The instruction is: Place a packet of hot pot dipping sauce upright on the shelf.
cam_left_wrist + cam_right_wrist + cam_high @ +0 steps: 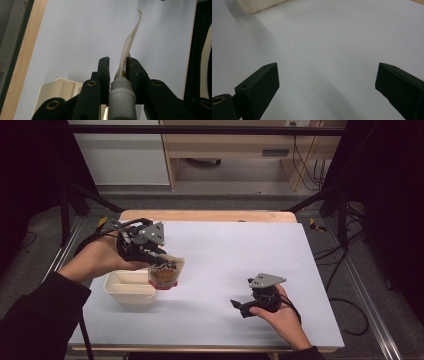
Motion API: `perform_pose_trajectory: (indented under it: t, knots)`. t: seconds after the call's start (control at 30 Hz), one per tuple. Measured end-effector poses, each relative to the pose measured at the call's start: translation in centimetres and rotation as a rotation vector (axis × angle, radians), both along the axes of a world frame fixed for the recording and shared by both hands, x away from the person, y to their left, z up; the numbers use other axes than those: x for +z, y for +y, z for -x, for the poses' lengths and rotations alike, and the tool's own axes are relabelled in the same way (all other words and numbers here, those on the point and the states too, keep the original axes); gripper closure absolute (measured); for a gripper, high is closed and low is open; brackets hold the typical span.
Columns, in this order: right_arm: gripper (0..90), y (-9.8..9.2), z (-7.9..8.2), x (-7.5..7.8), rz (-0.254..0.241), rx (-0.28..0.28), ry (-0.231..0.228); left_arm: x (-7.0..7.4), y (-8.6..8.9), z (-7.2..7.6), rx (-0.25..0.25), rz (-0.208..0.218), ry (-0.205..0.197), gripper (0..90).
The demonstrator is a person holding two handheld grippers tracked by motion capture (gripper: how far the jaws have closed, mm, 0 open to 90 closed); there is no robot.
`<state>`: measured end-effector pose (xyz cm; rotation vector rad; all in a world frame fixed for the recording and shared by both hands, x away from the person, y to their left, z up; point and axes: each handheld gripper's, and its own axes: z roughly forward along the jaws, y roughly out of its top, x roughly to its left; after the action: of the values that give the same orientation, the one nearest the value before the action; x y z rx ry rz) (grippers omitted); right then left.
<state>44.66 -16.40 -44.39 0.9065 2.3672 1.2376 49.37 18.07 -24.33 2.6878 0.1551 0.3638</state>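
Note:
A spouted food pouch [166,271] with a red and white print hangs in the air above the right end of a cream plastic tray [114,293]. My left gripper [159,256] is shut on the pouch's top. In the left gripper view its jaws [117,67] pinch the pouch [130,40] just beyond the white screw cap [121,100], and the thin edge of the pouch stands away from me. My right gripper [236,306] rests low at the right of the white table, held in a hand. Its jaws [327,77] stand wide open with bare table between them.
The tray [57,90] has two compartments and sits near the table's left front; its corner [259,5] lies far off in the right gripper view. A white sheet [240,255] covers the wooden table [210,215]. Black frame posts flank the table.

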Motion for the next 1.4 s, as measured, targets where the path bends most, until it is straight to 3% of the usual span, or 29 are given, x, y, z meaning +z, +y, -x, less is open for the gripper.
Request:
perform_pose_trajectory:
  t: [0.47, 1.4]
  knots:
    - [5.8, 0.0, 0.0, 0.0, 0.004, 0.000, -0.001, -0.4, 1.6, -0.2, 0.011, -0.022, 0.001, 73.6]
    - [5.8, -0.2, 0.0, 0.0, -0.001, -0.005, 0.004, -1.3, 6.4, -0.3, 0.086, -0.012, 0.026, 73.6]
